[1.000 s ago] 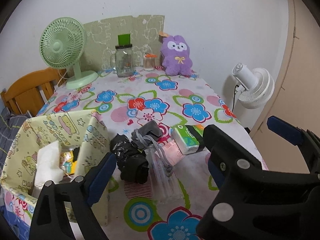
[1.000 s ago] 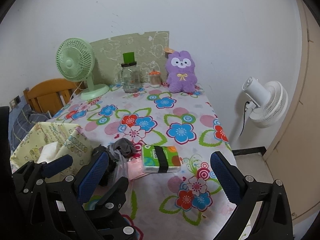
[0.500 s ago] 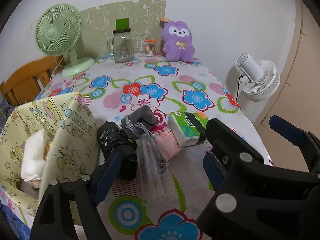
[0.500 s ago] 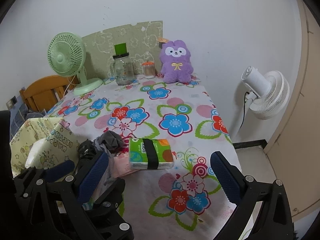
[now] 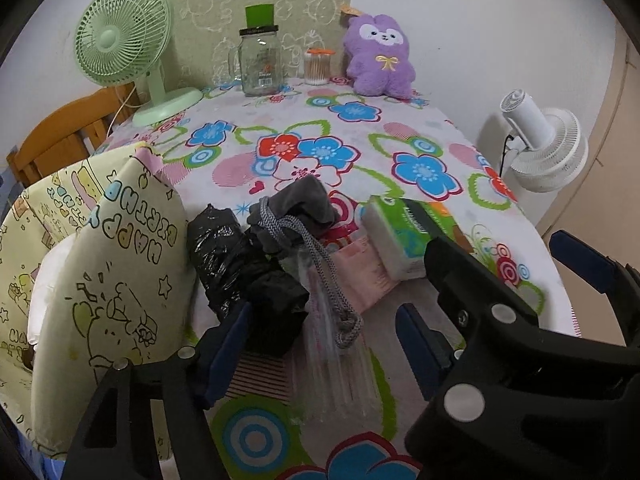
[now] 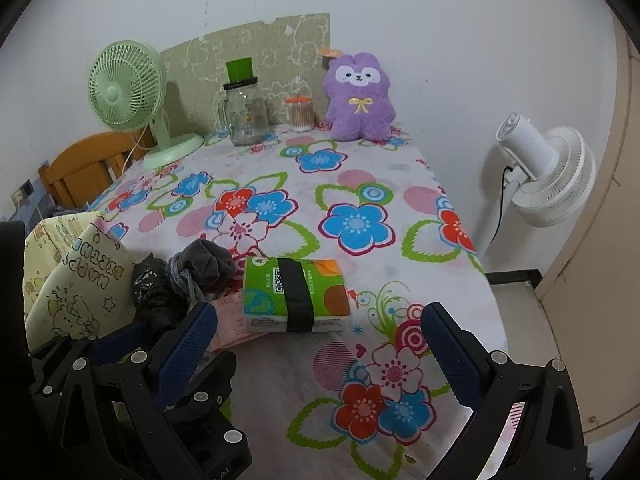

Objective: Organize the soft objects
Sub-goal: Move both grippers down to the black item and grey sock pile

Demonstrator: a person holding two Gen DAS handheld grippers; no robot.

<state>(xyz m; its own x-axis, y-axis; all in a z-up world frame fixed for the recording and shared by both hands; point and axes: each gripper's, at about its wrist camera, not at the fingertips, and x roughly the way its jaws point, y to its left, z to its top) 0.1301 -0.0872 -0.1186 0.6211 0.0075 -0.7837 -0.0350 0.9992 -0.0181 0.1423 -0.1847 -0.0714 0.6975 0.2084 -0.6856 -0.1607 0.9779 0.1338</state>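
My left hand-held gripper point(image 5: 320, 344), jaws closing, straddles the clear packet point(image 5: 340, 360); right hand-held gripper point(image 6: 316, 344) open over clear table point(image 6: 400, 184). Bag point(image 5: 132, 264) reads "HAPPY BIRTHDAY".

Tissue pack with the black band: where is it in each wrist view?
Left wrist: tissue pack right of centre, just above the right gripper's black frame, beside the pink packet.
Right wrist: tissue pack at centre, flat on the tablecloth, above the gap between the open fingers.
Shared landmark: purple plush at the table's far edge, by the wall.
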